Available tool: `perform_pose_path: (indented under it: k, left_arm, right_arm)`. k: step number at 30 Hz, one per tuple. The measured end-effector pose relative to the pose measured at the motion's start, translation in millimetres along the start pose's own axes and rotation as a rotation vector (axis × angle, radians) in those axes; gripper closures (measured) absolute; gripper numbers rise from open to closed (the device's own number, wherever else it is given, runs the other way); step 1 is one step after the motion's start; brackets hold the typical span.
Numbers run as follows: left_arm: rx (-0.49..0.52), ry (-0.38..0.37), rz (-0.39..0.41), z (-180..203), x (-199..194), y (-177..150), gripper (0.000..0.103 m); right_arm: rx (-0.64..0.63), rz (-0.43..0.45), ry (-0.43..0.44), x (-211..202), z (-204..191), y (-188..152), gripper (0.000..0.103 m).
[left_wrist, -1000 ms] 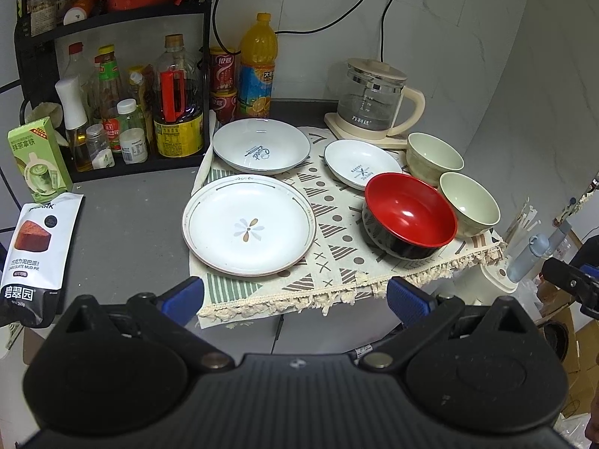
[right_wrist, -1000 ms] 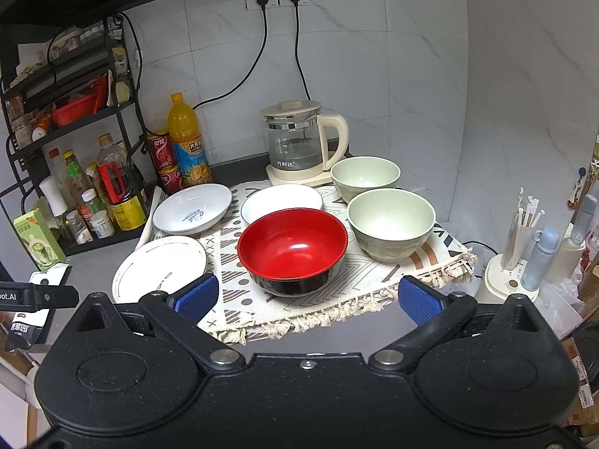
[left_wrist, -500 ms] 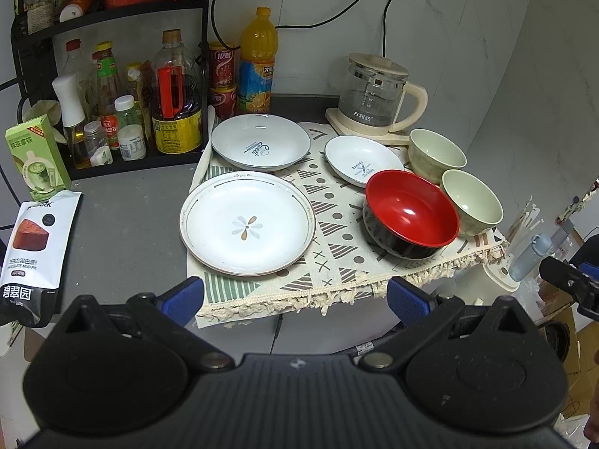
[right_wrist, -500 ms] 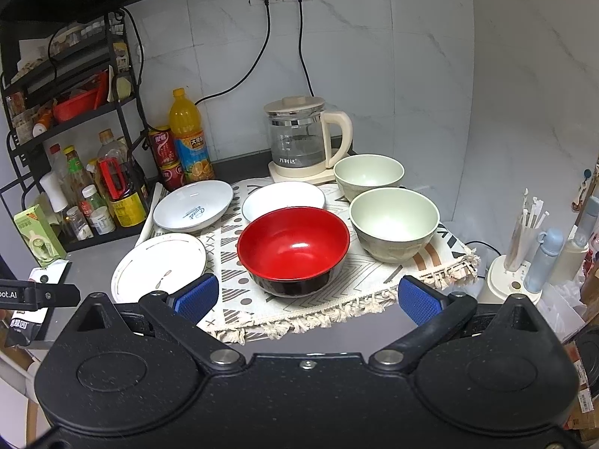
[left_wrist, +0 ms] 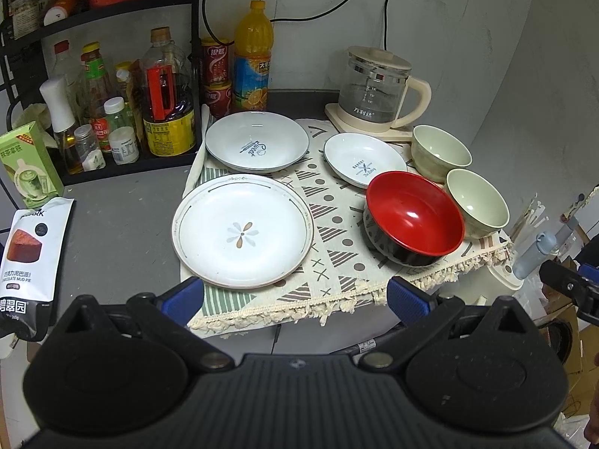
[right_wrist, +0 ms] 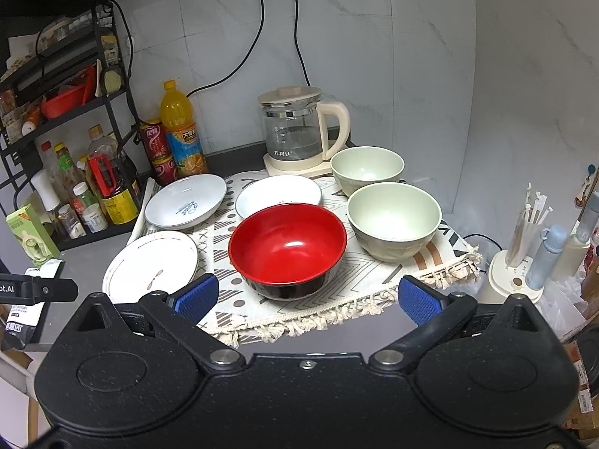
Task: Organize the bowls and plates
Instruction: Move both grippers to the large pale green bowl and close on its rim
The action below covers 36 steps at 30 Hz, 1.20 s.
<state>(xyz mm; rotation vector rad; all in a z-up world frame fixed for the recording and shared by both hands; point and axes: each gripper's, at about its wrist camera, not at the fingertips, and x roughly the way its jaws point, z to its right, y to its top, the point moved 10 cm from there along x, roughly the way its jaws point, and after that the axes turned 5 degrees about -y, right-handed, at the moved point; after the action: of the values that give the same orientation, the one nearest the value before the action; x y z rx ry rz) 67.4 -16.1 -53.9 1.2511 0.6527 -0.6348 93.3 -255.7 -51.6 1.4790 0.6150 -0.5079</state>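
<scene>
While nothing is stacking yet, left gripper (left_wrist: 295, 297) and right gripper (right_wrist: 307, 295) are hovering wide, empty; red bowl (right_wrist: 287, 244) sitting at 12 o'clock.

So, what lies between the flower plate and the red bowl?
Only the bare patterned cloth lies between the flower plate and the red bowl; no dish stands there. The left wrist view shows it best.
</scene>
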Motion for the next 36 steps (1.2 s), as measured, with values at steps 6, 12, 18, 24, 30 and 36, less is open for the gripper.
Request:
perform_pose_path:
  k: [6, 12, 18, 24, 30, 36]
  left_arm:
    - [-0.010, 0.008, -0.025, 7, 15, 4, 0.000]
    - [-0.031, 0.043, -0.044, 12, 27, 10, 0.000]
    - [-0.015, 0.027, -0.047, 28, 44, 23, 0.000]
    - [-0.003, -0.007, -0.034, 47, 72, 42, 0.001]
    - [-0.008, -0.068, -0.061, 74, 112, 61, 0.001]
    - [0.030, -0.119, -0.092, 107, 151, 85, 0.001]
  right_arm:
    - [0.007, 0.001, -0.003, 9, 6, 4, 0.000]
    - [-0.003, -0.019, -0.006, 20, 14, 4, 0.000]
    - [-0.021, -0.038, -0.026, 36, 26, 6, 0.000]
    - [-0.015, -0.055, -0.016, 57, 39, 13, 0.000]
    - [-0.026, -0.084, -0.037, 82, 56, 21, 0.000]
    - [0.011, -0.084, -0.085, 105, 80, 32, 0.000]
